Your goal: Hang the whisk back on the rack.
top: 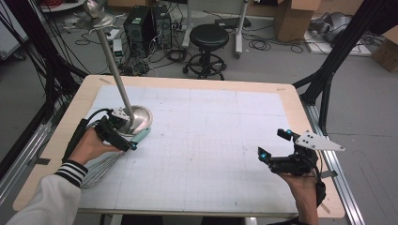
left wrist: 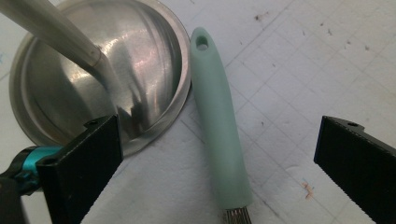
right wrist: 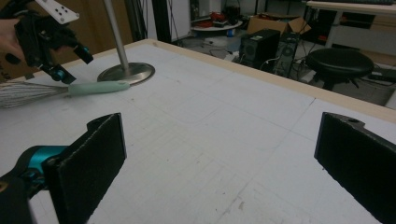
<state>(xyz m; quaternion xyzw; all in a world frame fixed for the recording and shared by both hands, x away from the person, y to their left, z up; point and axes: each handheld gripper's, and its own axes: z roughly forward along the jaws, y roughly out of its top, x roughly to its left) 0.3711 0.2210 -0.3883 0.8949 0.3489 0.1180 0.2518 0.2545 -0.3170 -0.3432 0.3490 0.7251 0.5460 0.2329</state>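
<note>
I hold my left gripper (left wrist: 217, 154), jaws apart, over the whisk's mint handle (left wrist: 217, 121) beside the steel stand base (left wrist: 93, 70); my right gripper (top: 277, 145) hovers open.

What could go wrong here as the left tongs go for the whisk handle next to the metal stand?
1. The mint whisk handle lies right beside the round stand base; one jaw of the open left tongs sits over the base rim and might catch it instead of closing cleanly.
2. A knock there could rock the tall pole.
3. The handle looks smooth and tapered, so it may slip.
</note>
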